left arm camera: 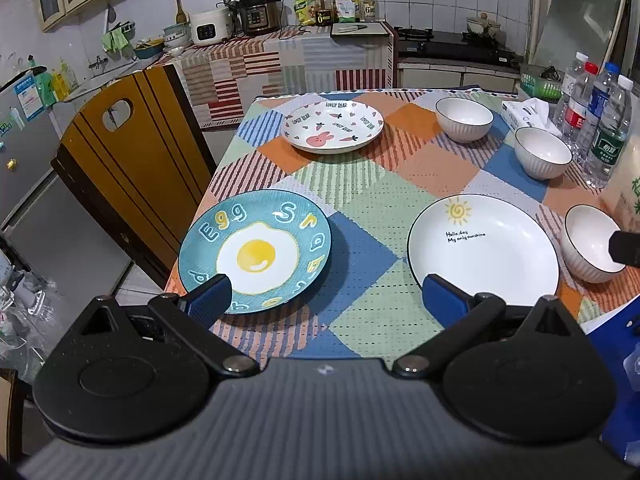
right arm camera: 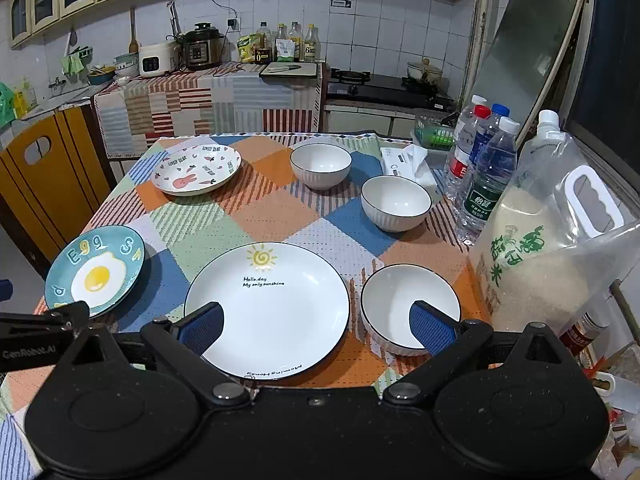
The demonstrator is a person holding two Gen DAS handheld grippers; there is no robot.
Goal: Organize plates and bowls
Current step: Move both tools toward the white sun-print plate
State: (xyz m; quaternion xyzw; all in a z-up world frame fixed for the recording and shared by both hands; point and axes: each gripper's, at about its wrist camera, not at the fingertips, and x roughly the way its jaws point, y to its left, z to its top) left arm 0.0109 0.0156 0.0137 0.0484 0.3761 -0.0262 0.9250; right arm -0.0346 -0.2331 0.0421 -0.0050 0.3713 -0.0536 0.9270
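The left gripper point(left arm camera: 326, 296) hangs above the near edge of the table with its blue-padded fingers point(left arm camera: 208, 298) spread wide and nothing between them. The right gripper point(right arm camera: 318, 326) is likewise released and empty, poised over the near right part of the table.

Just beyond the left gripper, at the near left, lies the round teal ceramic plate with a fried-egg picture point(left arm camera: 256, 252). To its right, under the right gripper, is the large white ceramic plate with a yellow sun drawing point(right arm camera: 268, 308), and just beside that, further right, the nearest white ribbed ceramic bowl with a dark rim point(right arm camera: 410, 306). Two more white ribbed bowls point(right arm camera: 396, 202) point(right arm camera: 321, 166) stand further back on the right, and a white plate with a pink rabbit print point(right arm camera: 197, 170) sits at the far left. All rest apart on the checked woven tablecloth point(right arm camera: 256, 216).

These pieces look glazed, stiff, fairly heavy and breakable, so likely slippery between pads. The plates lie flat, so a pinch across the raised rim seems the best hold; each bowl is best pinched on its wall, one pad inside.
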